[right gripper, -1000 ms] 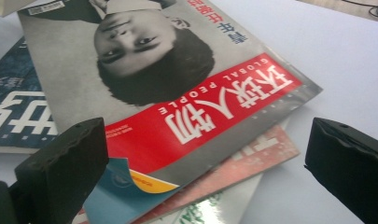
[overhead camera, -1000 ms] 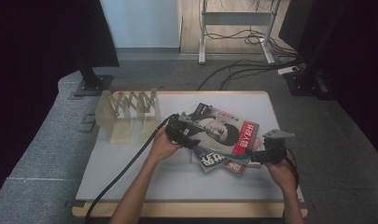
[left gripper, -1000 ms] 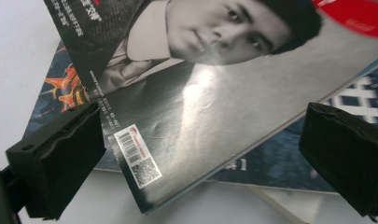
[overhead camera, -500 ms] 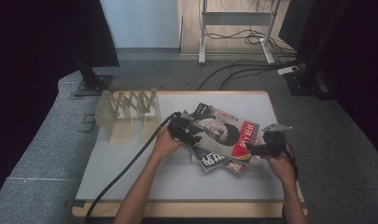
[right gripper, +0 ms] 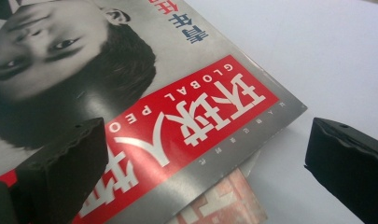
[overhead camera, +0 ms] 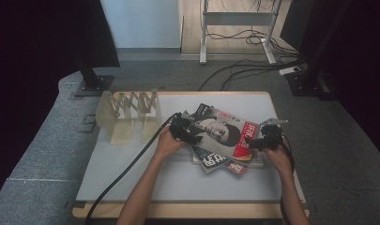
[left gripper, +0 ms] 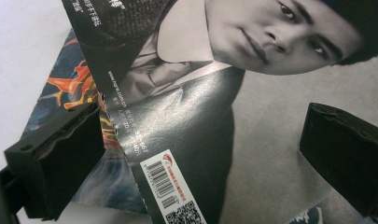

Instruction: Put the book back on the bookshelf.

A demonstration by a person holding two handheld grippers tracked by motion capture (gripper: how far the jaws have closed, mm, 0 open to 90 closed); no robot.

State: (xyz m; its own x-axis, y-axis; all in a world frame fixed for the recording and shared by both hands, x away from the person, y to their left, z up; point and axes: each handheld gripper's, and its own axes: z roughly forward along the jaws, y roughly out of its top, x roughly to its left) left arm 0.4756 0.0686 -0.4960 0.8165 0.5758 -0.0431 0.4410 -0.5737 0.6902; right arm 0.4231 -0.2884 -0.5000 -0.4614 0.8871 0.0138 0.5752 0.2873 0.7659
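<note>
Glossy top magazine [overhead camera: 221, 131] lying askew on stack, mid-surface [overhead camera: 131, 164]. Left hand-held gripper [overhead camera: 193, 134] and right hand-held gripper [overhead camera: 249, 142] both gaping, flanking its edges. Risk: jaws probably pinching several covers, dragging stack.

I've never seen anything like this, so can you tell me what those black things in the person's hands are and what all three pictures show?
A person sits at a white table holding two tools: a left gripper and a right gripper. Each has two black jaws that can pinch. One picture looks down from above. The other two come from small cameras riding on each gripper, so you see its jaws up close. On the table lie a pile of magazines and a wooden rack. Both grippers are open at the top magazine's edges, holding nothing.
</note>
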